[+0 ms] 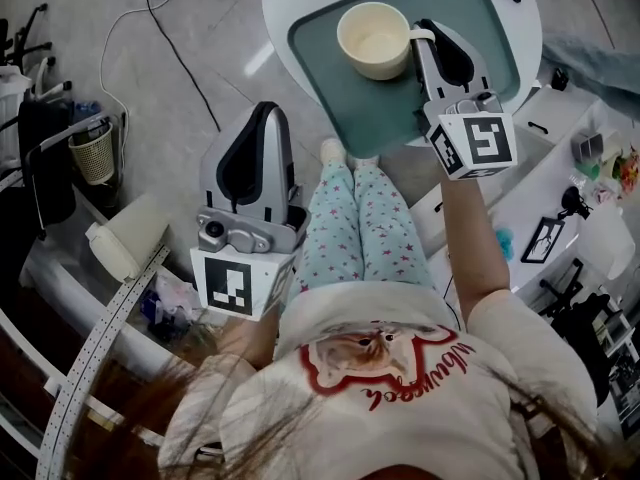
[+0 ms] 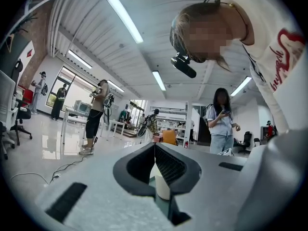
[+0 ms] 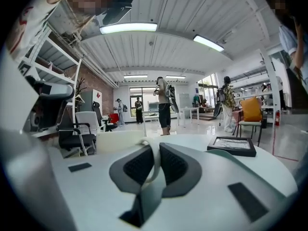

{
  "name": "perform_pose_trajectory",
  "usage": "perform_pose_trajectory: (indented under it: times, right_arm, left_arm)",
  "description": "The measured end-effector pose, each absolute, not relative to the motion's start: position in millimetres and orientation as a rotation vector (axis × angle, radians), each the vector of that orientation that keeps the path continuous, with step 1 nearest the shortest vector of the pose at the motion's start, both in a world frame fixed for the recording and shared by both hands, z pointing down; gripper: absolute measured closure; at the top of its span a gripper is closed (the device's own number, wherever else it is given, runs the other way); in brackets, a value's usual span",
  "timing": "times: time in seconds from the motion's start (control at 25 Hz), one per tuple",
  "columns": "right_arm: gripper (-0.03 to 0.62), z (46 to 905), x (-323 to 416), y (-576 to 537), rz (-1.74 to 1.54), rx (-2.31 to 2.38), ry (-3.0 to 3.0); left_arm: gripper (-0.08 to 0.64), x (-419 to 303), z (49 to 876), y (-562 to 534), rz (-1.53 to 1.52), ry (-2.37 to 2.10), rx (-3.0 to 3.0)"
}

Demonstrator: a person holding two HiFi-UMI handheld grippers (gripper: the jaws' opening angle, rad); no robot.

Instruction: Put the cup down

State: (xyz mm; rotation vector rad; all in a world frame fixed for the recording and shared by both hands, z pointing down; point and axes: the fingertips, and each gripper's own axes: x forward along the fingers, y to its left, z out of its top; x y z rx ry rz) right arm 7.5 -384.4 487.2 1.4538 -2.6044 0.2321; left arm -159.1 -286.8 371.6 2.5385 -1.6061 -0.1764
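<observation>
Left claw (image 1: 262,110) seemingly closed, right claw (image 3: 155,152) clamping cup handle (image 3: 154,161)

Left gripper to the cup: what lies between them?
Head view: from the left gripper, a strip of floor, then the white table and the teal tray that the cup stands on.

A teal tray (image 1: 325,63) lies on a round white table (image 1: 277,3) beside a black picture frame (image 3: 231,146). A wicker basket (image 1: 92,152) and a cable (image 1: 183,60) sit on the floor (image 1: 235,28).
</observation>
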Motion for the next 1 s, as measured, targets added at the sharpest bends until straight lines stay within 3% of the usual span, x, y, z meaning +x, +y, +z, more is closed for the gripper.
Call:
perform_pose_trajectory:
  times: [1.0]
  right_arm:
    - [0.540,496,10,-363,0.290,1.433,-2.533]
  left_arm:
    - [0.546,-158,373,-281,-0.180,-1.619,2.524]
